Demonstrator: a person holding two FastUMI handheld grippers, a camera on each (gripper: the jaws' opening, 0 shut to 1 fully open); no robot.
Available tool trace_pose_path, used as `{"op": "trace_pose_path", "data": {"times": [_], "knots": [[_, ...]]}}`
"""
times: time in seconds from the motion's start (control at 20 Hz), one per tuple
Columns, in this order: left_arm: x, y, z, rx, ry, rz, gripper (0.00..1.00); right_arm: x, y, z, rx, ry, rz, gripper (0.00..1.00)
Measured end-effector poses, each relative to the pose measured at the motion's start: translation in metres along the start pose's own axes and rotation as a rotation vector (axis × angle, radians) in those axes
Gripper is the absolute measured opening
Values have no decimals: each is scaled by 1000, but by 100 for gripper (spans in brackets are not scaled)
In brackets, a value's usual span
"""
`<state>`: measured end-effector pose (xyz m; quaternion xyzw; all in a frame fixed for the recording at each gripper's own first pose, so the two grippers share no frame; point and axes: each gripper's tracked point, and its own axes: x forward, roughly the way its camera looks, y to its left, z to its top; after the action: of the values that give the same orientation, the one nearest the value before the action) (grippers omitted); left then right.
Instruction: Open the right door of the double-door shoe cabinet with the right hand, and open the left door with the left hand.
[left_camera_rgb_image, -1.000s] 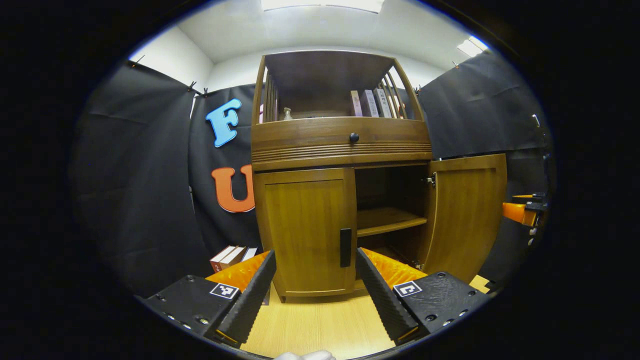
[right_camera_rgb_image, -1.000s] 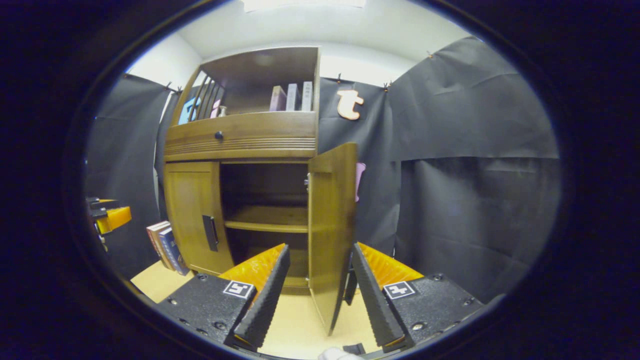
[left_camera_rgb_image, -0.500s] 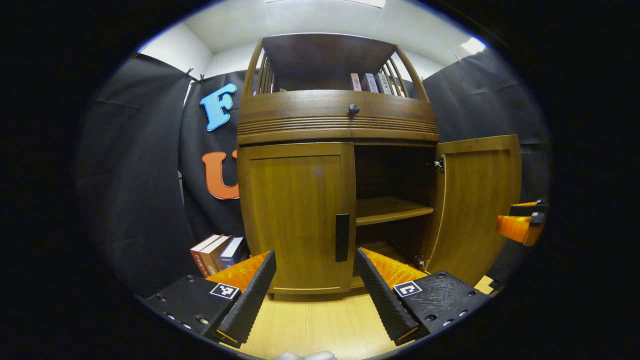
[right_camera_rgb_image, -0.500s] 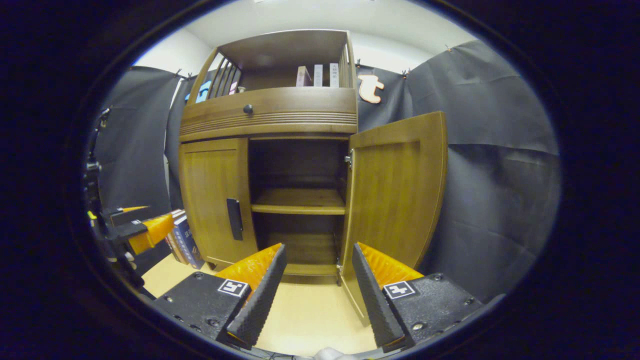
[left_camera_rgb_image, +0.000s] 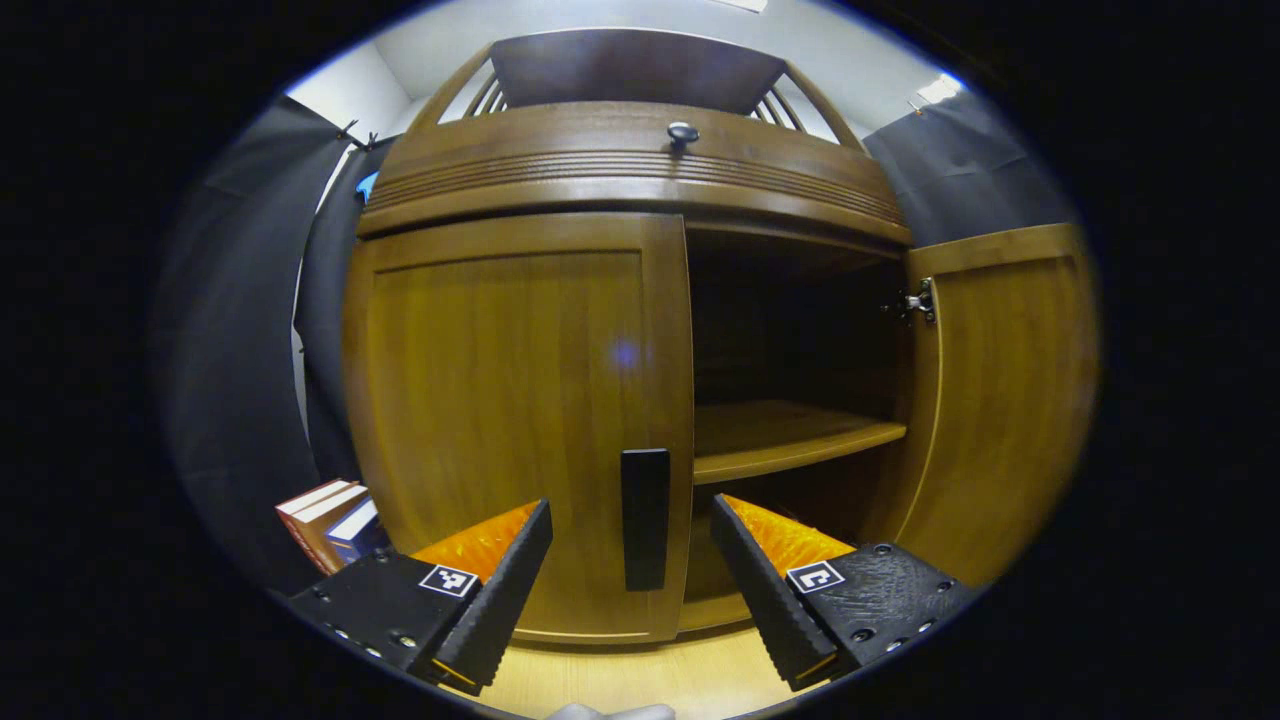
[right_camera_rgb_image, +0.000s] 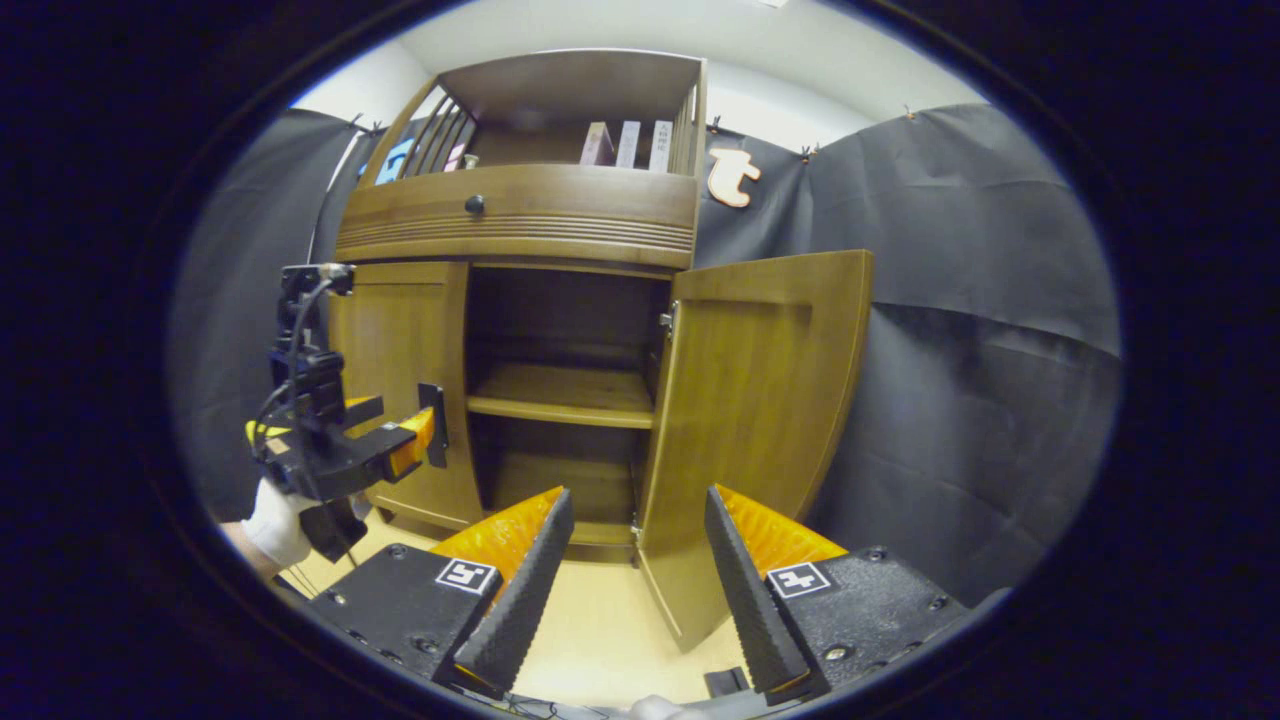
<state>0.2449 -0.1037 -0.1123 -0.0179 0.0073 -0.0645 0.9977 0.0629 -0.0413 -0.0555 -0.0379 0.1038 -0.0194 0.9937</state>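
Left tool (left_camera_rgb_image: 632, 570) fingers apart, straddling the dark handle (left_camera_rgb_image: 645, 518) of the closed left door (left_camera_rgb_image: 510, 400), right tool (right_camera_rgb_image: 630, 565) fingers apart, near the open right door (right_camera_rgb_image: 750, 400), right gripper view shows a gloved hand (right_camera_rgb_image: 275, 525) holding the left tool (right_camera_rgb_image: 400, 450) at the handle, books (left_camera_rgb_image: 325, 515) on pale wood floor (left_camera_rgb_image: 640, 680), black cloth walls (right_camera_rgb_image: 950, 350)

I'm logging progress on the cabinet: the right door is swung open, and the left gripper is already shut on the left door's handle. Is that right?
Not quite. The right door is open, but the left gripper is open, its fingers either side of the left door's handle without pressing on it. The left gripper view shows this, and the left door is closed.
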Motion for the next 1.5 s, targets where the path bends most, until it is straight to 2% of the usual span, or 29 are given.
{"op": "trace_pose_path", "data": {"times": [0.15, 0.3, 0.65, 0.75, 0.8, 0.9, 0.95, 1.05, 1.15, 1.2, 1.25, 1.3, 1.5], "knots": [[34, -8, -16, 0, 11, -19, 96, 2, -6, -8, -7, 26, -20, 84], [54, -1, -31, -1, 45, 11, 94, 1, -8, -13, -9, 45, -29, 84], [53, 1, -34, 47, 27, 5, 37, 3, -6, -25, -7, 76, -25, 84], [50, -1, -33, 27, 38, 3, 39, 1, -3, -25, -11, 72, -17, 84], [51, 0, -33, 19, 39, 5, 30, 1, -2, -25, -15, 70, -13, 84], [51, -1, -35, 15, 53, 0, 34, -2, 0, -27, -21, 71, -7, 84], [47, 0, -34, 20, 53, -8, 25, -3, 0, -28, -22, 72, -6, 84], [44, 1, -34, 29, 53, -15, 25, -8, 3, -29, -17, 74, 2, 84], [40, 0, -35, 14, 60, -12, 19, -12, 3, -28, -17, 72, 7, 84], [32, 0, -35, 9, 58, -11, 19, -14, 2, -25, -17, 67, 8, 84], [25, 1, -35, 9, 56, -13, 27, -15, 2, -23, -17, 62, 10, 84], [18, 2, -35, 11, 53, -12, 19, -16, 3, -23, -17, 59, 13, 84], [-14, 7, -35, 18, 48, -19, 19, -20, 6, -25, -18, 60, 32, 84]]}}
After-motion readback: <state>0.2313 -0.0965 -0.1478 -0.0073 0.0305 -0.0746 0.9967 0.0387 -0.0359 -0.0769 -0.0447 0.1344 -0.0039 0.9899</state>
